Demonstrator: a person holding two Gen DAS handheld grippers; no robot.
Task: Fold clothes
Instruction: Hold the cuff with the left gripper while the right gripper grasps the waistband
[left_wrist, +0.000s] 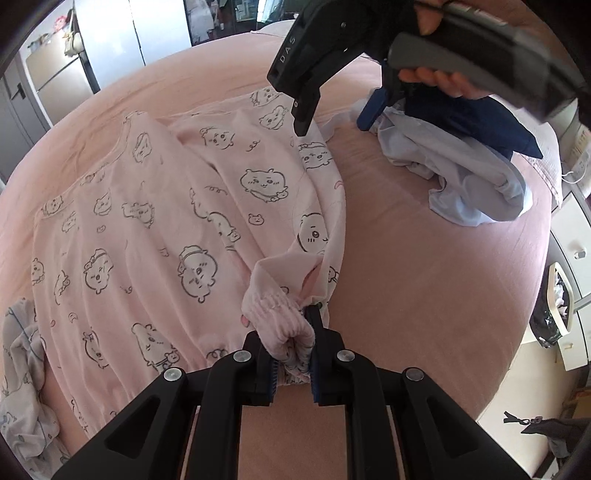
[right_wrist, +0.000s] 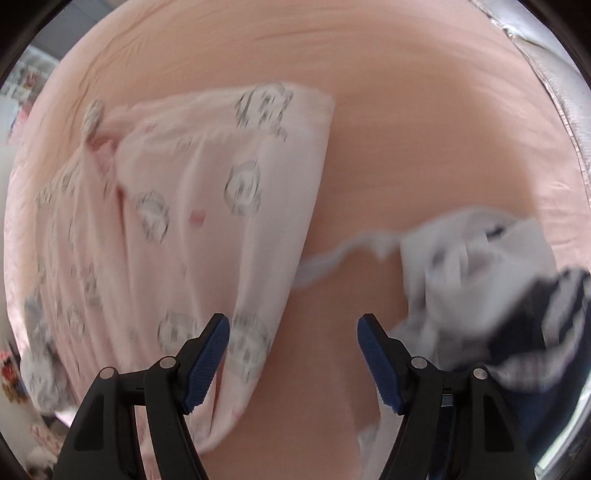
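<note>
Pink bed sheet (left_wrist: 424, 280), broad and bare at centre right of the left view. Pink printed top (left_wrist: 155, 221): spread at left, one sleeve drawn inward, folding barely begun. Left gripper (left_wrist: 295, 354): pressed together on the gathered cuff (left_wrist: 277, 317), lower centre. Right gripper (right_wrist: 293, 358): spread, empty, above the top's edge. Blue and navy pile (left_wrist: 469, 162), upper right: unfolded. Grey garment (left_wrist: 22, 369), lower left: unfolded.

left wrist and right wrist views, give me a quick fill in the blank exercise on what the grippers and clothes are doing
1. The left gripper is shut on the elastic ____ of the pink pyjama top.
2. The right gripper has its jaws ____, nothing between them.
3. The top is printed with cartoon ____.
4. A pale blue garment lies under a ____ blue one on the bed.

Missing words: cuff; open; faces; dark
</note>
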